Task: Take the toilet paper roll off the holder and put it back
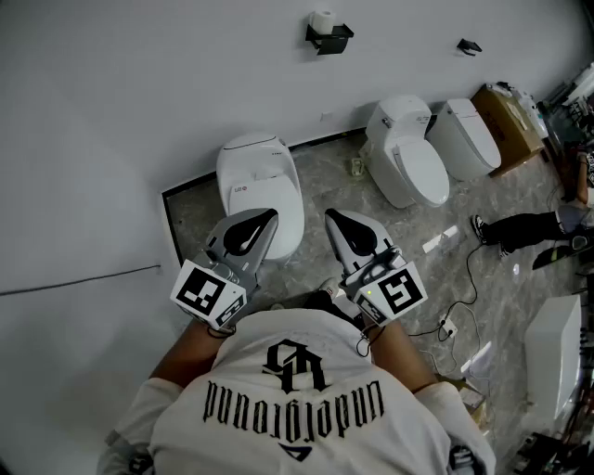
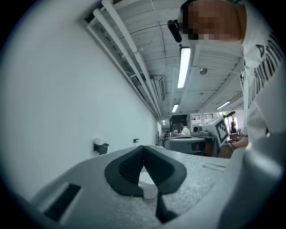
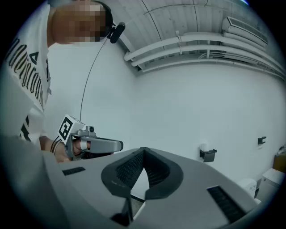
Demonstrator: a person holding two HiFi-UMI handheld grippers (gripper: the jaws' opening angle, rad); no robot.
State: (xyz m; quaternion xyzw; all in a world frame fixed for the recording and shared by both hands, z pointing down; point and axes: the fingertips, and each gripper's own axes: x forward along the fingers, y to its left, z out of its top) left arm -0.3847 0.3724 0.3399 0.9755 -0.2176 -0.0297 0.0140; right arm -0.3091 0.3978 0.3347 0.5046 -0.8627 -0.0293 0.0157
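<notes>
The left gripper (image 1: pixel 263 223) and the right gripper (image 1: pixel 337 224) are both closed, tips pressed together with nothing between them. The person holds them side by side just in front of the chest. The forearms are bent in, both noses point forward at the wall (image 1: pixel 139 111), and the marker cubes sit nearest the body. Just beyond them a white toilet (image 1: pixel 260 176) stands on the floor (image 1: pixel 343 181) at the wall's foot. The toilet paper roll (image 1: pixel 322 20) sits on its black holder (image 1: pixel 330 39), mounted on the wall ahead, well apart from both grippers. Two more toilets (image 1: pixel 408 153) stand to the right along the wall's foot.
</notes>
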